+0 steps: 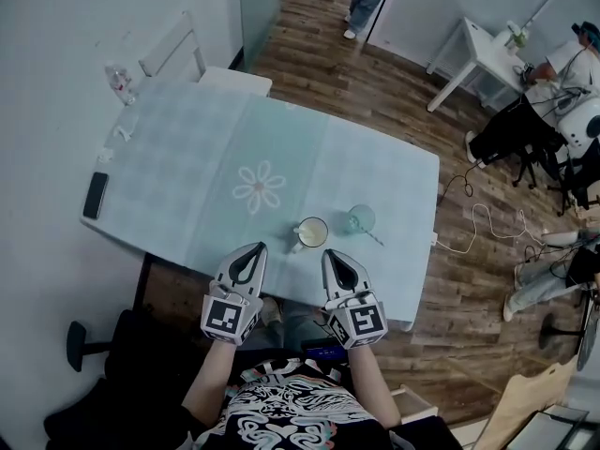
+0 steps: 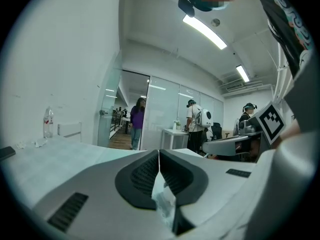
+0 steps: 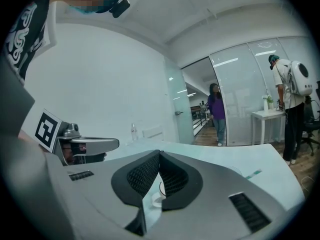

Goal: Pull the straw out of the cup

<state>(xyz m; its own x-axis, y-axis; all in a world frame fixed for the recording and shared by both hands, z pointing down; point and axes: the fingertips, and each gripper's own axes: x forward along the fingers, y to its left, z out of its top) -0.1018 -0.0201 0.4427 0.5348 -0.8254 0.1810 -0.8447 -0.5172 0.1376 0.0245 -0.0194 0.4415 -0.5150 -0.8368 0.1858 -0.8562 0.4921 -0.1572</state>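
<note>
A clear greenish cup (image 1: 360, 218) stands near the table's front edge, and a straw (image 1: 374, 236) leans out of it toward the front right. A white mug (image 1: 310, 232) sits just left of it. My left gripper (image 1: 257, 247) hovers over the front edge, left of the mug, with its jaws closed tip to tip and nothing between them. My right gripper (image 1: 331, 253) is just in front of the mug, also shut and empty. In the right gripper view the mug (image 3: 158, 194) shows through the gap under the shut tips (image 3: 160, 152), and the straw (image 3: 253, 173) lies to the right.
The table (image 1: 187, 157) has a pale green cloth with a flower print. A black phone (image 1: 95, 195) lies at its left edge and a water bottle (image 1: 116, 81) at the far left corner. A white cable (image 1: 473, 225) trails on the floor at right. People stand and sit beyond the table.
</note>
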